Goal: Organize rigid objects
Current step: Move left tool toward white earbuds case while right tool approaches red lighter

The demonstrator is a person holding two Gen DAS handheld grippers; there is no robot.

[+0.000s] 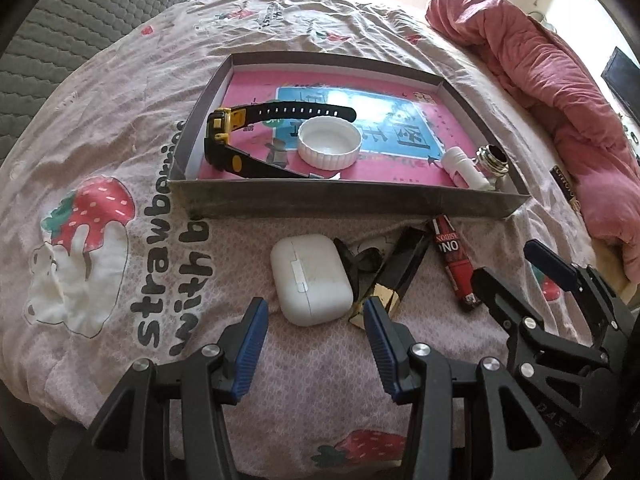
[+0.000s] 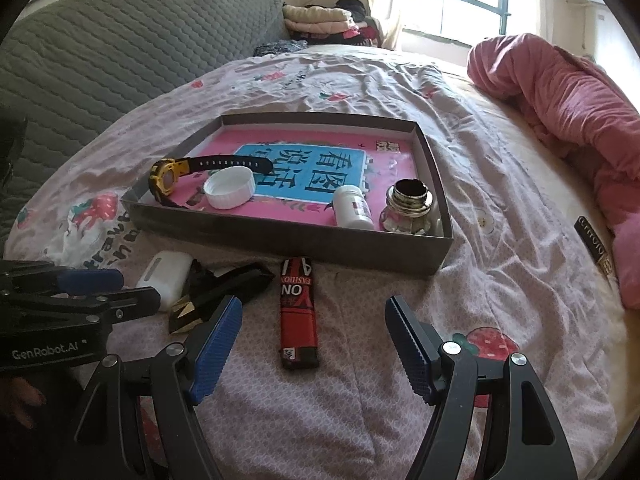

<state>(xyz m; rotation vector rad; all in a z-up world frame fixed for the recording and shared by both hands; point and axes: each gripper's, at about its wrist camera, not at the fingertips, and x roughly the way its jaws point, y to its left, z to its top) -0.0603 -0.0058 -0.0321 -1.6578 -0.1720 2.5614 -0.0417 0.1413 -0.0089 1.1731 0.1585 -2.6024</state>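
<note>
Strawberry-print bedding (image 1: 120,128) filled both views, a shallow grey tray (image 1: 348,196) at mid-frame. Below the tray's near wall lay a white earbud case (image 1: 310,278), a black-and-gold clip (image 1: 394,280) partly hidden behind the case, and a red lighter (image 2: 299,314), its long axis running up the right-wrist frame toward the tray. Left gripper (image 1: 316,320) stood wide open, just short of the case; right gripper (image 2: 314,334) gaped empty, flanking the lighter's lower half.
</note>
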